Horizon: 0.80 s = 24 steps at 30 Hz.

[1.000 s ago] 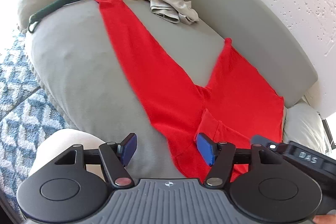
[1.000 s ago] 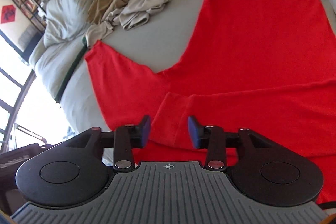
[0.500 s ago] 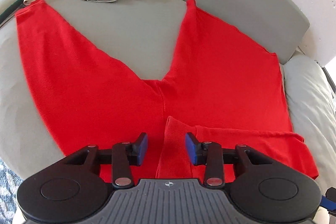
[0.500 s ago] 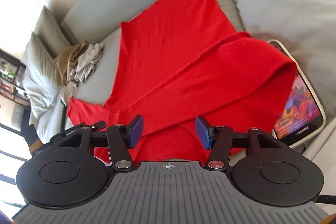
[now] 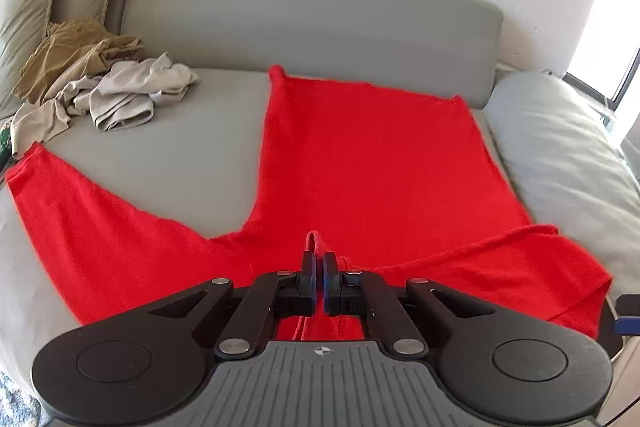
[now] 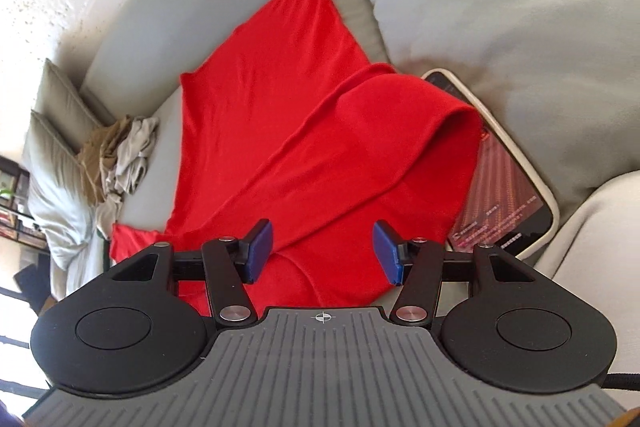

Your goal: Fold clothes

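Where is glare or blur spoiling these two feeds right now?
Left wrist view: the window at the right edge is blown out white; the red garment stays sharp, and fisheye bends the sofa back. Right wrist view: the left edge is washed out by daylight, and the tablet reads dim but legible.

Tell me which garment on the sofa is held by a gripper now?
The red garment, spread flat: the left gripper is shut on a pinch of it. The tan garment and grey garment lie crumpled, untouched.
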Tool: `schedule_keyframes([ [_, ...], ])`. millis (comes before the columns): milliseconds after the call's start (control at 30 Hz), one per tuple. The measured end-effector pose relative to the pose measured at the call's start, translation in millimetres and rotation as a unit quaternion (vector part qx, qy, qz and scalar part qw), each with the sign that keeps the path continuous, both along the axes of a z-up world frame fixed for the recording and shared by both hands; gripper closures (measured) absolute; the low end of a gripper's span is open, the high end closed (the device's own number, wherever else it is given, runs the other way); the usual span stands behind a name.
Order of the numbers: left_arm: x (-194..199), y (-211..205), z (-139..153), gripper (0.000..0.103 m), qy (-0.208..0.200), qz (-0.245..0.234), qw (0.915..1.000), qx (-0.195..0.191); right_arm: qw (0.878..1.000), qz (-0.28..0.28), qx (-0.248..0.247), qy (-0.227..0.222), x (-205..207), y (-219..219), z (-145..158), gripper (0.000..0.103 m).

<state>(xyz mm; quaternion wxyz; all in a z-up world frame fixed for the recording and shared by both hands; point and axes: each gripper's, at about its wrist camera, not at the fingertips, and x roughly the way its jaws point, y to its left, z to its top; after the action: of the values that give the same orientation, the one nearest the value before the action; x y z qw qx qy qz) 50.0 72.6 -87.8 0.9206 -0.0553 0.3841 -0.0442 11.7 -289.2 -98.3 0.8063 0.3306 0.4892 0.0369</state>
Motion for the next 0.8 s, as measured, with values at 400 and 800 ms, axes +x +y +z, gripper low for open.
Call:
schedule_keyframes([
  [400,28,52,-14,0.102,0.062,0.081,0.9903,-0.094,0.989,-0.126,-0.027,-0.067,-3,-54,-10,0.074],
  [800,33,61,-23,0.102,0.078,0.094,0.9866,-0.108,0.981,-0.173,0.071,-0.061,10,-65,-59,0.072],
])
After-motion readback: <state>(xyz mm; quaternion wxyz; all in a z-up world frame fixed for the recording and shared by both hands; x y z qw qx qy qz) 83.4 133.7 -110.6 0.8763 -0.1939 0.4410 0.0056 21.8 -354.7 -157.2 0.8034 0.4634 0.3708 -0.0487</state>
